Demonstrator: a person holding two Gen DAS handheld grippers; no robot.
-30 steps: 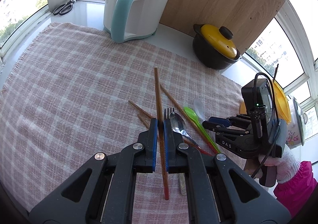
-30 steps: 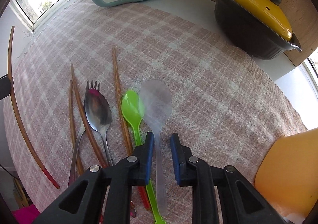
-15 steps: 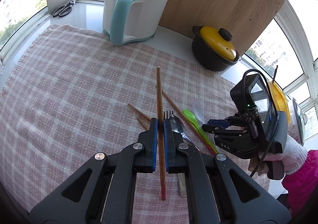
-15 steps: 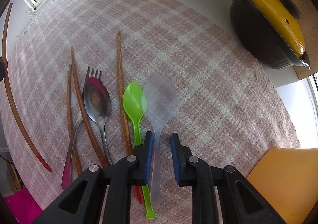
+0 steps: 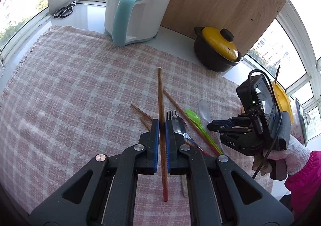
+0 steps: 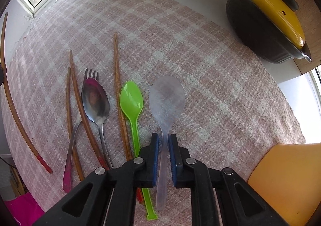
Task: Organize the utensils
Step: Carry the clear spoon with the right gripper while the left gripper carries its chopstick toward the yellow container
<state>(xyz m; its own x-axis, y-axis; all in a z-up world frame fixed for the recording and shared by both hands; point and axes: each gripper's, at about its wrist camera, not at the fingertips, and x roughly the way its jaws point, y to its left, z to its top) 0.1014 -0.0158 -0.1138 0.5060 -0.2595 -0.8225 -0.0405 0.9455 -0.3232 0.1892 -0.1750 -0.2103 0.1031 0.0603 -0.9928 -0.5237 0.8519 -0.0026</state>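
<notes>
My left gripper point(image 5: 162, 123) is shut on a brown chopstick point(image 5: 160, 101) and holds it above the checked cloth; the same chopstick shows at the left edge of the right wrist view point(image 6: 12, 103). My right gripper point(image 6: 164, 137) is shut on the handle of a clear plastic spoon point(image 6: 166, 97), lifted off the cloth. On the cloth lie a green plastic spoon point(image 6: 131, 101), a metal spoon point(image 6: 95, 101), a fork point(image 6: 75, 129) and three more chopsticks point(image 6: 118, 89). The right gripper also shows in the left wrist view point(image 5: 214, 125).
A pink checked cloth point(image 5: 70, 85) covers the counter. A white and teal pot point(image 5: 136, 11) and a black pot with a yellow lid point(image 5: 216, 51) stand at the back. Scissors point(image 5: 63, 10) lie far left. A yellow object point(image 6: 286, 181) sits at the right.
Both grippers have risen. The right gripper has closed on the clear spoon and lifted it off the cloth. The left gripper has raised its chopstick higher.
</notes>
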